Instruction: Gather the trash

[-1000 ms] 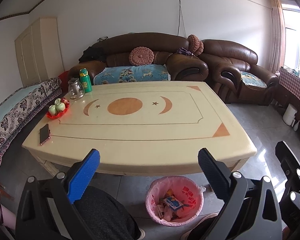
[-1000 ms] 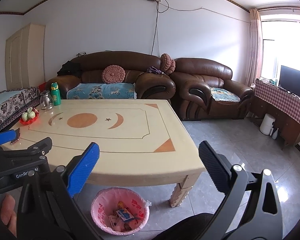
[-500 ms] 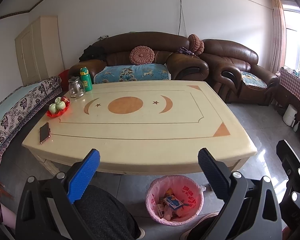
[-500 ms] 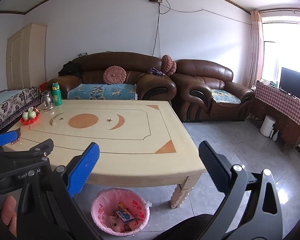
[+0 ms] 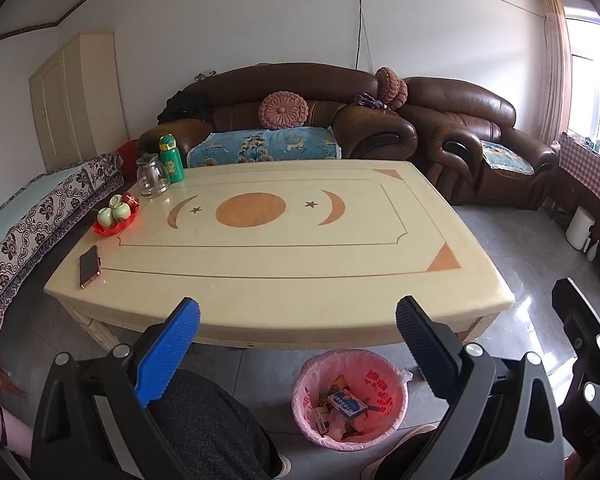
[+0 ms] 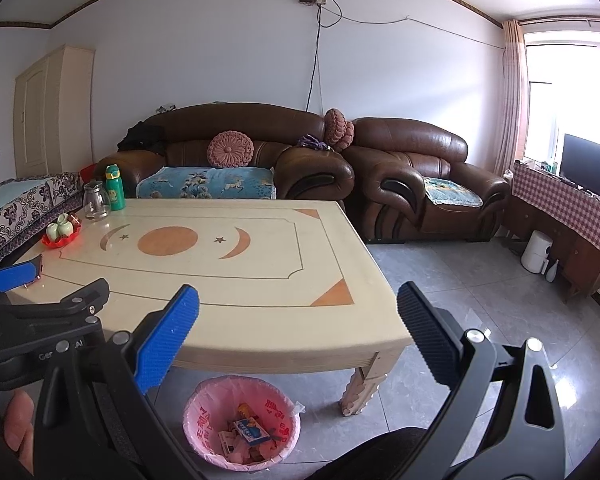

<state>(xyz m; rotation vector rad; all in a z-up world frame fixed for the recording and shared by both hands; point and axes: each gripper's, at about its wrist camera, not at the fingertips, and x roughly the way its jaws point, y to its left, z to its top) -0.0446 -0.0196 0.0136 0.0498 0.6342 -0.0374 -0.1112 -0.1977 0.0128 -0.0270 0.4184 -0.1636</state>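
Observation:
A pink-lined trash bin (image 5: 350, 398) stands on the floor under the near edge of the cream coffee table (image 5: 284, 280). It holds a blue box and other wrappers, and it also shows in the right wrist view (image 6: 242, 424). My left gripper (image 5: 296, 334) is open and empty, held above the bin at the table's near edge. My right gripper (image 6: 298, 320) is open and empty, to the right of the left one, whose body shows at the left in the right wrist view (image 6: 40, 320).
On the table's left end lie a phone (image 5: 89, 266), a red tray with green cups (image 5: 115, 216), a glass jug (image 5: 152, 176) and a green bottle (image 5: 171, 159). Brown sofas (image 5: 284, 120) stand behind. A white appliance (image 6: 537, 251) sits at the right.
Both grippers have drifted very slightly; the view has barely shifted. Both stay open and empty.

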